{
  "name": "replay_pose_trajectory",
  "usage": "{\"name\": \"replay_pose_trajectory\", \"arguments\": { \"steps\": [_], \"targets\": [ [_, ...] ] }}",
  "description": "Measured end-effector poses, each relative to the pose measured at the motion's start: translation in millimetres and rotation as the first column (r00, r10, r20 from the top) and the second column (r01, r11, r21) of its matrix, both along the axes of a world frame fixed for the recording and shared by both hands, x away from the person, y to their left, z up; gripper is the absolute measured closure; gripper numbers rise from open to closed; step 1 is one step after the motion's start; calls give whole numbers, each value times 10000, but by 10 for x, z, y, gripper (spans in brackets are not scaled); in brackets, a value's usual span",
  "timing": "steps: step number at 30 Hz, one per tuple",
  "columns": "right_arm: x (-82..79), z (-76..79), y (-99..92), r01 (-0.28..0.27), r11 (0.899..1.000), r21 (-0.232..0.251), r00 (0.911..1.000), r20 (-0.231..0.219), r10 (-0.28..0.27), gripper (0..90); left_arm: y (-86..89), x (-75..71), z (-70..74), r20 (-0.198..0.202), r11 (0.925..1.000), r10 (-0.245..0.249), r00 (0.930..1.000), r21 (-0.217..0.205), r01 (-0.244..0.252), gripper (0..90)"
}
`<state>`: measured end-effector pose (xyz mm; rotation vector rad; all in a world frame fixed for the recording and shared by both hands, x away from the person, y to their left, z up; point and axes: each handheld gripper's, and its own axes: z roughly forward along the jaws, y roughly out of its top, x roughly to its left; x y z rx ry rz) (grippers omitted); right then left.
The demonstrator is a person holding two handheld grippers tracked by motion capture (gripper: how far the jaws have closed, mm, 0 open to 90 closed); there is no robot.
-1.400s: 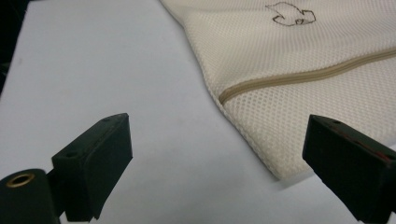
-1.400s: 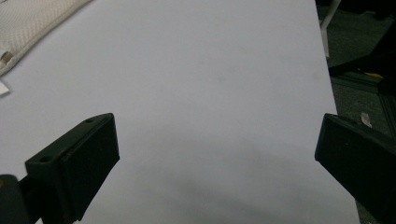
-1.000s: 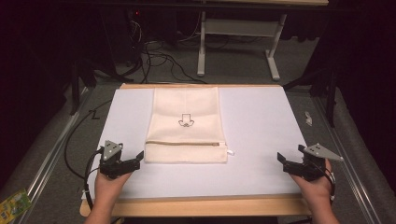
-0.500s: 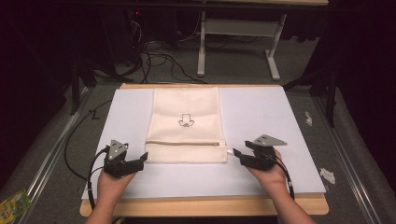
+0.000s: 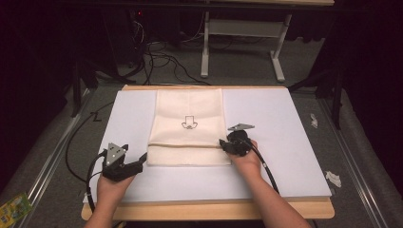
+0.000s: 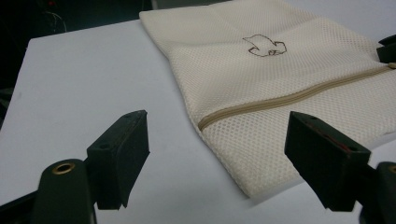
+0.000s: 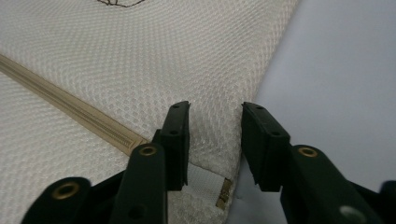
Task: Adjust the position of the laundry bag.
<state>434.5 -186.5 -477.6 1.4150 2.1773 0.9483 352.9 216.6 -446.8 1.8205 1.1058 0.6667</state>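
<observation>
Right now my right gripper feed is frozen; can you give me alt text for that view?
The right gripper has its two black jaws partly open over the edge of a cream mesh zipper bag, at the end of its tan zipper. The bag lies flat on a white table surface.

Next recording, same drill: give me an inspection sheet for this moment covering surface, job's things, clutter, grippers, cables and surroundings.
Surface: white board on a wooden table, bare apart from the bag.
Job's things: cream mesh bag lying flat, a small dark emblem on it, zipper running across near its front end.
Clutter: white paper scraps on the grey floor to the right; a green packet at lower left.
Grippers: left gripper open, off the bag's near left corner; right gripper open, jaws astride the bag's right edge by the zipper end.
Cables: one black cable trails left, another runs back along the right forearm.
Surroundings: dark room, white desk legs, tangled floor wires.
</observation>
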Motion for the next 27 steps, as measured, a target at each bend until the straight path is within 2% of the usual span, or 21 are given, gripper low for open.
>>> {"name": "replay_pose_trajectory", "arguments": {
  "steps": [1, 2, 5, 7, 13, 17, 21, 22, 23, 25, 27],
  "targets": [
    [-17, -2, 17, 10, 9996, -289, 9998, 189, -5, 768, 5, 2, -3, -6, 10000, 25, 10000, -6, -25, 226],
    [-26, 2, 18, -50, 9993, -378, 9997, 228, 58, 862, 12, 4, -5, -9, 10000, 56, 10000, 0, -56, 226],
    [-53, 48, -39, -427, 9978, -500, 9990, 99, 433, 890, 28, 4, -1, -40, 9998, 205, 9998, -66, -205, 226],
    [-96, 65, -84, -413, 9967, -697, 9988, 231, 430, 891, 42, 0, 5, -64, 9995, 217, 9997, -227, -218, 227],
    [-284, 75, -369, -392, 9968, -694, 9991, 144, 403, 889, 30, -16, 10, -138, 9994, 124, 9998, -328, -128, 242],
    [-469, 81, -654, -209, 9979, -618, 9997, 69, 213, 885, -47, -38, 30, -253, 9988, -207, 9995, -456, 195, 249],
    [-651, 87, -912, 53, 9982, -599, 9999, 148, -44, 874, -203, -46, 23, -385, 9968, -659, 9971, -484, 640, 272],
    [-683, 86, -959, 80, 9983, -569, 9999, 123, -73, 856, -270, -46, 13, -471, 9957, -841, 9953, -434, 821, 280],
    [-718, 89, -1005, 88, 9988, -486, 9999, 54, -85, 800, -333, -44, -2, -554, 9942, -1007, 9934, -437, 984, 280],
    [-776, 114, -1043, 147, 9987, -498, 9997, 214, -137, 724, -428, -39, -30, -750, 9909, -1319, 9884, -382, 1293, 293],
    [-854, 159, -1073, 225, 9980, -598, 9988, 447, -198, 678, -579, -30, -75, -1094, 9846, -1748, 9785, -265, 1729, 308]
  ]
}}
